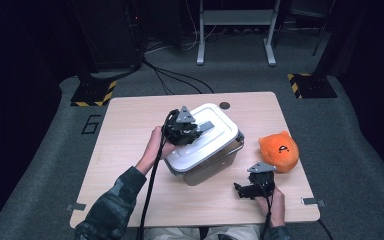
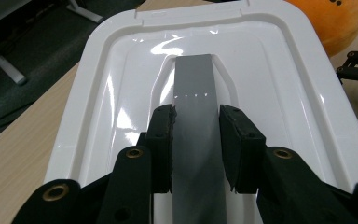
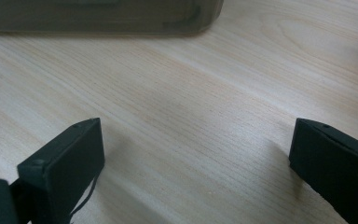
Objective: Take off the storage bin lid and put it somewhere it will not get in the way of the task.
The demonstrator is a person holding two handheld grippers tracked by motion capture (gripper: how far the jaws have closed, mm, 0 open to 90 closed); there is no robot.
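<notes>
Left gripper (image 2: 196,140) fingers clamped on the grey handle (image 2: 195,88) atop the white lid (image 1: 202,137) of the bin mid-tabletop (image 1: 130,130), so lid-lift looks in hand; right gripper (image 1: 242,190) fingers wide open, empty, near the front edge; next: straight pull up.

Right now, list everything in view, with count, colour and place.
storage box: one, grey translucent, table centre.
lid: one, white, on the box.
lid handle: one, grey, in the lid's middle recess.
plush toy: one, orange, right of the box.
table: one, light wood.
metal stand: one, grey, on the floor beyond the table.
left claw: black, shut on the lid handle.
right claw: black, open, low over bare table.
</notes>
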